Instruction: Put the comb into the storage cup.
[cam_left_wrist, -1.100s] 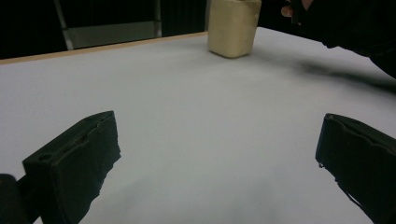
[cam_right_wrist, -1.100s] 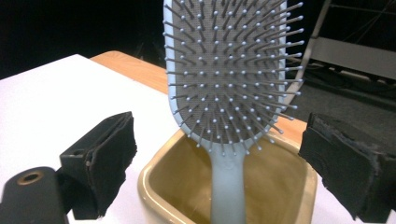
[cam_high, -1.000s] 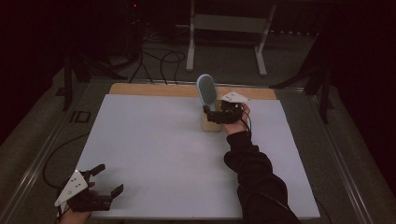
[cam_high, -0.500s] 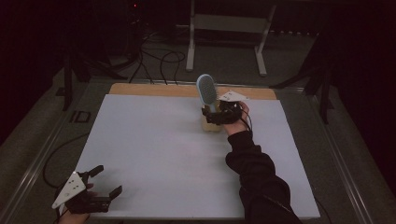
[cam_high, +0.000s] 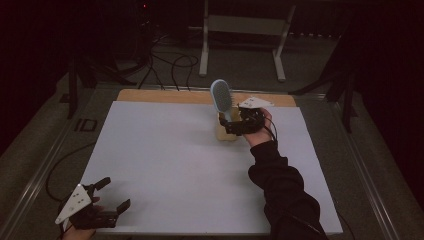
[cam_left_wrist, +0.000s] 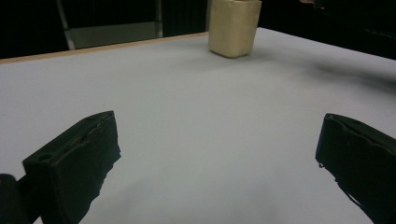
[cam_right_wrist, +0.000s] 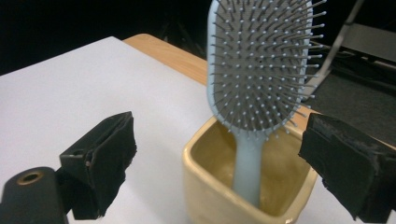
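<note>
A pale blue hairbrush stands handle down in a square cream cup at the far middle of the white table. My right gripper is open, its jaws wide on either side of the cup and brush, touching neither. My left gripper is open near the front left corner, just above the bare tabletop, with nothing between its jaws. In the left gripper view the cup sits far off.
A wooden strip runs along the table's far edge. Beyond it are a metal stand and cables on the dark floor. The person's dark sleeve lies across the right front of the table.
The left gripper drifted slightly toward the front edge. The right gripper stays at the cup with the brush upright in it.
</note>
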